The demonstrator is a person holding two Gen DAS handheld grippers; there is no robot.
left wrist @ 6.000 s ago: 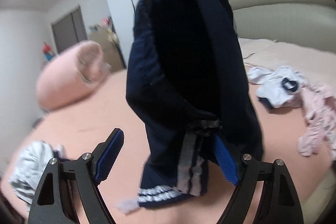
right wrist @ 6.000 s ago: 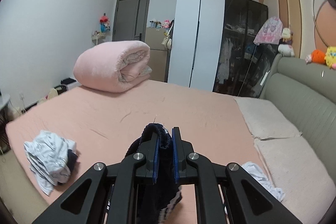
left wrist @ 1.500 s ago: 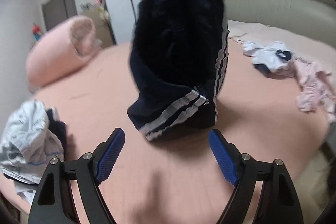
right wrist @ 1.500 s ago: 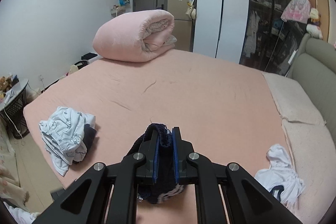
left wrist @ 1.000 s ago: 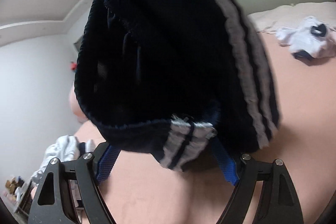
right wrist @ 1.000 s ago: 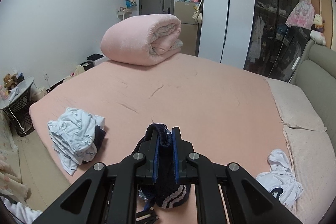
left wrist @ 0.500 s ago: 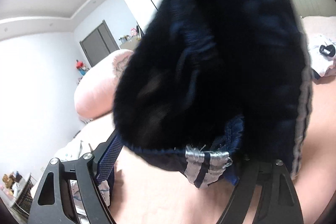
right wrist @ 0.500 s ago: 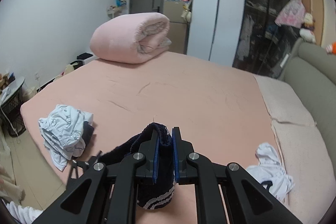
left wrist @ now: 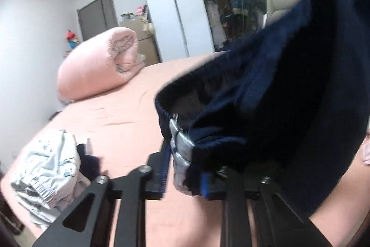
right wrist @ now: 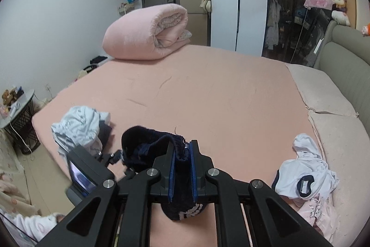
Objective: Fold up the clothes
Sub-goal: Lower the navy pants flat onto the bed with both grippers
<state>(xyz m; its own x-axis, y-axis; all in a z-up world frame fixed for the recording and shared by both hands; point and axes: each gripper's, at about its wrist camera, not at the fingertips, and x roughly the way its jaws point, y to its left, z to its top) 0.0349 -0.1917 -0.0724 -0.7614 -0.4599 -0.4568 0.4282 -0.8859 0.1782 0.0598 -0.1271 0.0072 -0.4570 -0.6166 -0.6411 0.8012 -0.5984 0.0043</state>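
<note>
Navy shorts with white side stripes (left wrist: 266,96) hang in the air over the pink bed (right wrist: 208,94). My left gripper (left wrist: 185,168) is shut on the striped hem of the shorts; the cloth bunches between its blue pads and drapes up and right, filling that view. My right gripper (right wrist: 181,164) is shut on another edge of the same shorts (right wrist: 148,145), which sag to the left between the two grippers. The left gripper's body (right wrist: 85,173) shows at the lower left of the right wrist view.
A crumpled pale blue garment (right wrist: 78,126) lies near the bed's left edge, also in the left wrist view (left wrist: 48,168). White and pink clothes (right wrist: 305,175) lie at the right. A rolled pink duvet (right wrist: 148,31) sits at the far end. A wire side table (right wrist: 18,117) stands left of the bed.
My left gripper, open around the hanging shorts a second ago, has closed on their striped hem. The shorts now stretch between both grippers. The right gripper stays shut on them.
</note>
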